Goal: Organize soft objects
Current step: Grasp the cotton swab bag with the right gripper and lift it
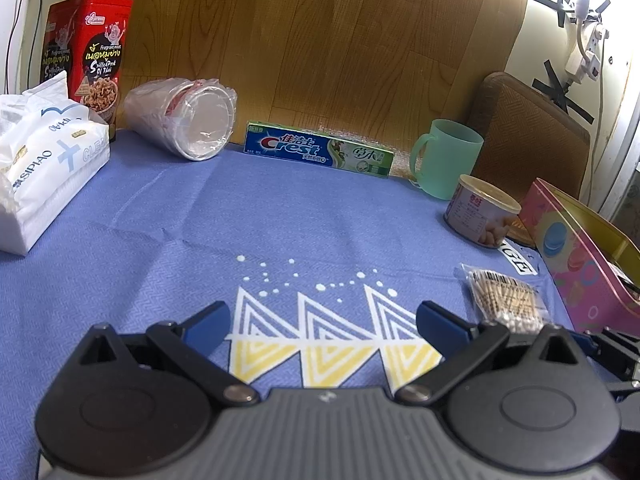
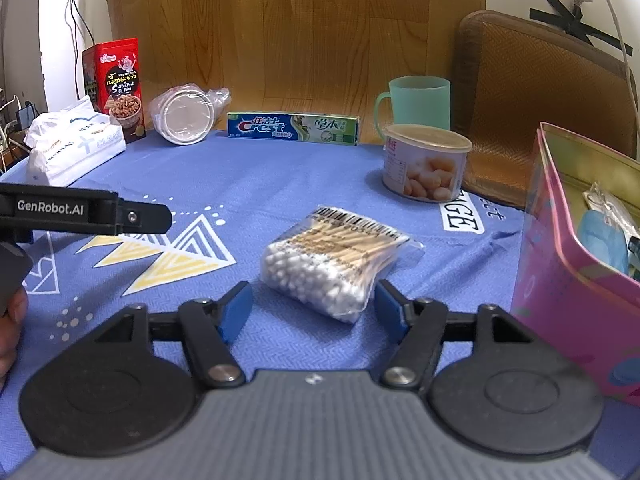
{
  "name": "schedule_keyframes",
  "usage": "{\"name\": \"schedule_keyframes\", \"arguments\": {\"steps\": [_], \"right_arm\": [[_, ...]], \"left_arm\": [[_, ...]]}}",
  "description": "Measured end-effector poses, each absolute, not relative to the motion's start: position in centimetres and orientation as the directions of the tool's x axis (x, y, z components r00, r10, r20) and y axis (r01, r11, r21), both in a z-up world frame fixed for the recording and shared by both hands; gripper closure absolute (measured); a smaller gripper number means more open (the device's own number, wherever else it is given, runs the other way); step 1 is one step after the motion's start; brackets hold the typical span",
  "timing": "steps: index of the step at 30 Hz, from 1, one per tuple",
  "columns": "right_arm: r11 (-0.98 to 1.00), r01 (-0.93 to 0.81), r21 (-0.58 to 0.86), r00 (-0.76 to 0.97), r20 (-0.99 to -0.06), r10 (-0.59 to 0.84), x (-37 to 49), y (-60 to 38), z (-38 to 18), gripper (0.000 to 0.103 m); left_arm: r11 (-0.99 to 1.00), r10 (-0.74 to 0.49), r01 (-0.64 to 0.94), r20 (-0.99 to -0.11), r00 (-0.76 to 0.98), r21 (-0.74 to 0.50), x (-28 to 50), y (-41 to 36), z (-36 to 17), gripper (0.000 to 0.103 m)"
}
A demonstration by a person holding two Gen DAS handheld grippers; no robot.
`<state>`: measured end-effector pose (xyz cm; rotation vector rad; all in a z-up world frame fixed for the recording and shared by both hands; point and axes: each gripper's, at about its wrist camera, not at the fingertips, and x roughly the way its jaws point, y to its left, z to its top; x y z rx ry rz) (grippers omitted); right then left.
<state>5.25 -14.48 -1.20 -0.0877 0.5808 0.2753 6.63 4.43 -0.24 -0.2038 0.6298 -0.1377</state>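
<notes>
Right gripper [image 2: 314, 306]: blue-padded fingers [image 2: 236, 310] spread wide, holding nothing, low over the worktop; the near end of the cotton swab bag lies between the tips, apart from both.
Left gripper [image 1: 323, 322]: fingers [image 1: 208, 322] wide apart and empty, hovering over the triangle print on the blue cloth [image 1: 280, 216].
Cotton swab bag [image 2: 340, 258]: clear packet lying flat on the cloth, white tips toward the right gripper, barcode at the far end.
Pink tin box [image 2: 560, 280]: open, just right of the swab bag; a blue soft item [image 2: 600, 240] and a clear packet inside.
Round can [image 2: 426, 162]: upright, beyond the swabs.
Tissue pack [image 1: 44, 168]: white, far left on the cloth.
Back row, left to right: red snack tin [image 1: 96, 56], wrapped stack of plastic cups [image 1: 188, 118] on its side, Crest toothpaste box [image 1: 318, 150], green mug [image 1: 446, 158].
</notes>
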Motion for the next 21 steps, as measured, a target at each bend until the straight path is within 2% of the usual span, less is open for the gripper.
{"name": "schedule_keyframes", "arguments": {"steps": [7, 15, 17, 19, 21], "right_arm": [[0.962, -0.270, 0.052, 0.787, -0.564, 0.251, 5.9, -14.6, -1.1, 0.011], [0.964, -0.244, 0.108, 0.778, -0.572, 0.260, 7.7, -13.9, -1.0, 0.008], [0.965, -0.246, 0.091, 0.779, -0.574, 0.253, 8.0, -13.7, -1.1, 0.012], [0.966, -0.245, 0.079, 0.787, -0.566, 0.245, 8.0, -13.8, -1.1, 0.032], [0.966, -0.248, 0.072, 0.794, -0.557, 0.245, 8.0, -14.0, -1.1, 0.039]], "left_arm": [[0.966, -0.200, 0.067, -0.564, 0.801, -0.249, 6.5, 4.6, -0.2, 0.000], [0.964, -0.205, 0.067, -0.561, 0.802, -0.256, 6.6, 4.9, -0.2, 0.000], [0.964, -0.205, 0.067, -0.561, 0.802, -0.257, 6.6, 4.9, -0.2, 0.000], [0.964, -0.205, 0.066, -0.561, 0.802, -0.257, 6.6, 4.9, -0.2, 0.000], [0.964, -0.205, 0.067, -0.561, 0.802, -0.256, 6.6, 4.9, -0.2, 0.000]]}}
